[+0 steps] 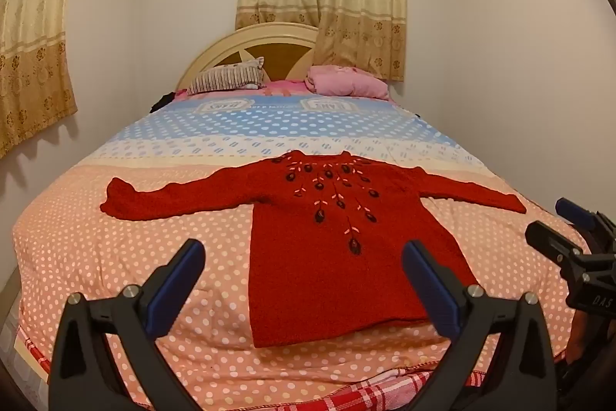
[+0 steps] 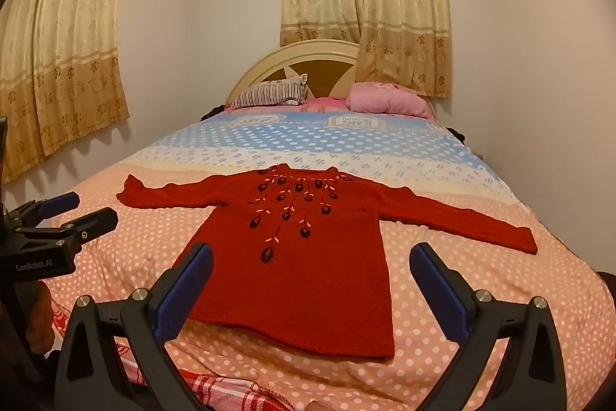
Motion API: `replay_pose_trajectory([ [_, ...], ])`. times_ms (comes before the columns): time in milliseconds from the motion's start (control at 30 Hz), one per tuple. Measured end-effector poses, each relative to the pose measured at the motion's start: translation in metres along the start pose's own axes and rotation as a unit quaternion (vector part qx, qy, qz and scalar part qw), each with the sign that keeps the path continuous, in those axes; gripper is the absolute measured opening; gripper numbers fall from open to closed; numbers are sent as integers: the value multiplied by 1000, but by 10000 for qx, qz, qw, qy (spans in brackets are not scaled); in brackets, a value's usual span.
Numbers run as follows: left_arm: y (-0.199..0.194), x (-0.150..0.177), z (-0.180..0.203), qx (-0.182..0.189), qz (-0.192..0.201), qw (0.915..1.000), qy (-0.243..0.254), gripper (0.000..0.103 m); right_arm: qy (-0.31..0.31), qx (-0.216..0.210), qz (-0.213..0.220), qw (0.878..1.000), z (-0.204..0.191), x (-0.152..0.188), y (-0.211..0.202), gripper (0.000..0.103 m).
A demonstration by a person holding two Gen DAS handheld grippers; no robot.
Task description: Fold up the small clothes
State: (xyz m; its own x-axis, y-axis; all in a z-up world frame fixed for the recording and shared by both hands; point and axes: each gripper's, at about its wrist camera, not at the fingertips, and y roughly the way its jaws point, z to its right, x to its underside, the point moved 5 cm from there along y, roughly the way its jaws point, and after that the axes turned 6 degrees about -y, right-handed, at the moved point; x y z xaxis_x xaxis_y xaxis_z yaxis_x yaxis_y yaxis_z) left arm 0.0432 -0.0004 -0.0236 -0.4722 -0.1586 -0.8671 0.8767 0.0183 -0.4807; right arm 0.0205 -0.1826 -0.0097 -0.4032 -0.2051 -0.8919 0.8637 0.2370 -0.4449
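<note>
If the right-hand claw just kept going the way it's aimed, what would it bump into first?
Probably the red sweater spread flat on the bed. The open right gripper tilts down toward its lower body, though depth is hard to judge.

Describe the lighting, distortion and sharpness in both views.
Left wrist view: warm dim light, fisheye bowing the bed and walls, dark corner vignette, red sweater slightly soft. Right wrist view: same warm cast, curtains casting shadows on the wall, open right tool sharp in the foreground.

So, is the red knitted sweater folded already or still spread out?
Spread out: the red knitted sweater lies flat on the dotted bedspread, both sleeves extended sideways.
</note>
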Motion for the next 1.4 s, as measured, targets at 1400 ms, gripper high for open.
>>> replay_pose_trajectory([
  [1400,7,7,-10,-56,-117,9999,-68,103,129,39,30,9999,8,9,5,102],
])
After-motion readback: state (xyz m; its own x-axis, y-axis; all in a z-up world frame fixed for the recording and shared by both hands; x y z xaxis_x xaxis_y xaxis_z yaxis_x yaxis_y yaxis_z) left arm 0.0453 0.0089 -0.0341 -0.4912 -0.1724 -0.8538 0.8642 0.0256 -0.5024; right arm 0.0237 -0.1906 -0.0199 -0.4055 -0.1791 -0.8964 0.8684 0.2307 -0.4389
